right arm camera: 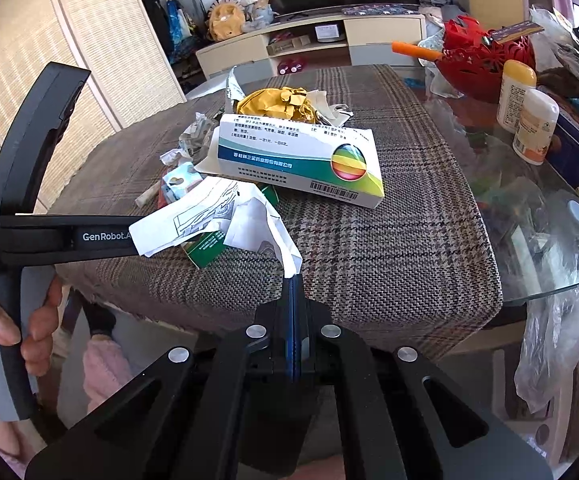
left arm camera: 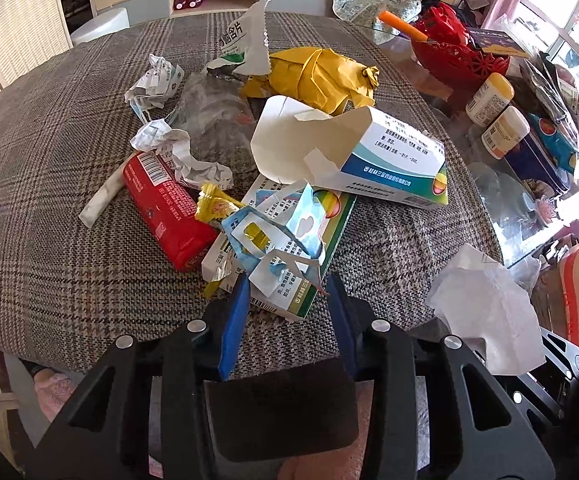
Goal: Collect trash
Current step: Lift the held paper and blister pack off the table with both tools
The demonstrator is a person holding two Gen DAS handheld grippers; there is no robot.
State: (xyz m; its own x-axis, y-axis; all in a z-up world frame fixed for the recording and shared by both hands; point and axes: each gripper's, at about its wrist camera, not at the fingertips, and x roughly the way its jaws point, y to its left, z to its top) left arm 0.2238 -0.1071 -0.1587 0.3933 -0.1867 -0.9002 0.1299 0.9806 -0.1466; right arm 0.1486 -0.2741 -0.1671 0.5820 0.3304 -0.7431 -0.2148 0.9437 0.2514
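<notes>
Together, our two wrist views split the scene. From the left wrist we see the whole heap of trash on the grey checked tablecloth [left arm camera: 69, 200]: a red plastic snack packet [left arm camera: 165, 216], crumpled white paper balls [left arm camera: 153, 80], a yellow crumpled paper bag [left arm camera: 317, 76], an opened white-and-blue medicine carton [left arm camera: 369, 156], a flattened green-and-white carton [left arm camera: 321, 240] and, lying on top of it, a torn pale blue card wrapper [left arm camera: 277, 236]. None of the red packet shows from the right wrist, where the medicine carton [right arm camera: 301, 160] blocks most of the heap. Only the right wrist view shows a hand [right arm camera: 5, 320] gripping the handle of the black left tool, and the clear plastic bag [right arm camera: 557, 344] hanging beyond the table's glass edge.

Our left gripper [left arm camera: 287, 286] has its blue fingers [left arm camera: 235, 316] partly apart, one on each side of the near corner of the torn blue wrapper and the green-and-white carton. We cannot tell whether the pads press on either piece; they look to stand just clear.

Our right gripper [right arm camera: 294, 280] has its jaws closed tight together, pinching the lower corner of a crumpled white printed paper sheet [right arm camera: 225, 220]. That sheet hangs above the near edge of the tablecloth and also appears at the right in the left wrist view [left arm camera: 485, 312].
</notes>
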